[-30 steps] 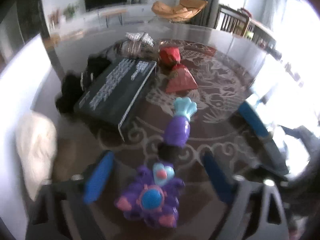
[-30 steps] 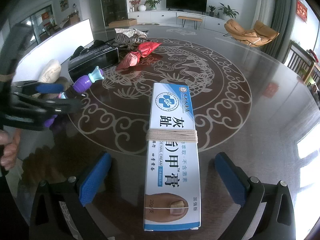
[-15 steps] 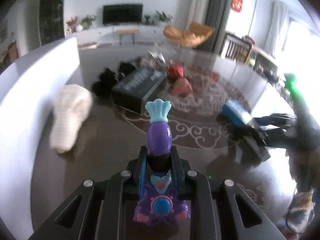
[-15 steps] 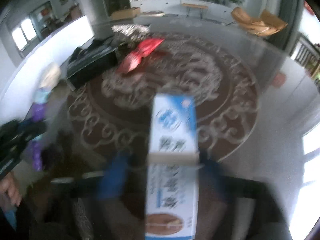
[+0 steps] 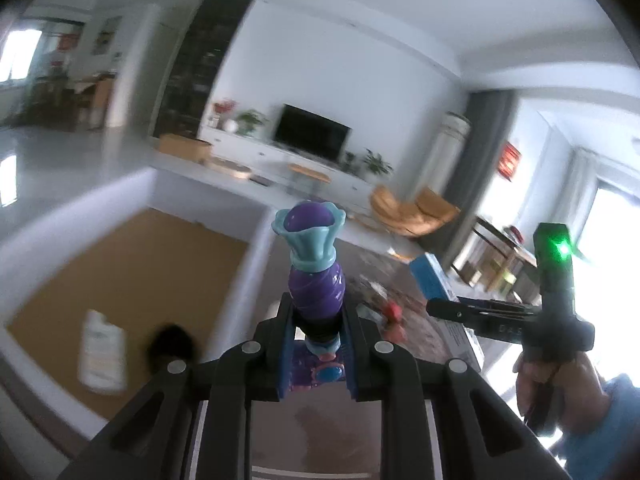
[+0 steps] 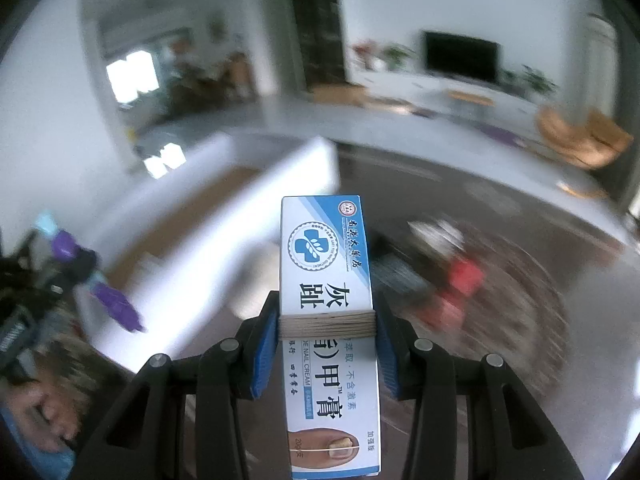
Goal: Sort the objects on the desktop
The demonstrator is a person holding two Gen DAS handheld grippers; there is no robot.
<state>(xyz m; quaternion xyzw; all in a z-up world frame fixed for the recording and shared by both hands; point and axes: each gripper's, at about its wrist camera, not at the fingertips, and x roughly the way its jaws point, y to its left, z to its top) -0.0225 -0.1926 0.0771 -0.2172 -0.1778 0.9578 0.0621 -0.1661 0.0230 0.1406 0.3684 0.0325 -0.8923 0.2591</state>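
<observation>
Both tongs pinched their loads above the dark patterned table (image 6: 560, 264)

The left gripper (image 5: 316, 344) clamped the purple toy (image 5: 316, 284), the right gripper (image 6: 326, 332) the blue-white cream box (image 6: 328, 280); beyond the box lay a red packet (image 6: 460, 276), and only the left view showed the white bottle (image 5: 100, 352) in the white-walled bin (image 5: 120, 264)

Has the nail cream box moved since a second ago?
Yes. The nail cream box, which lay flat on the patterned table, is now lifted clear of it, clamped in the right tool.
</observation>
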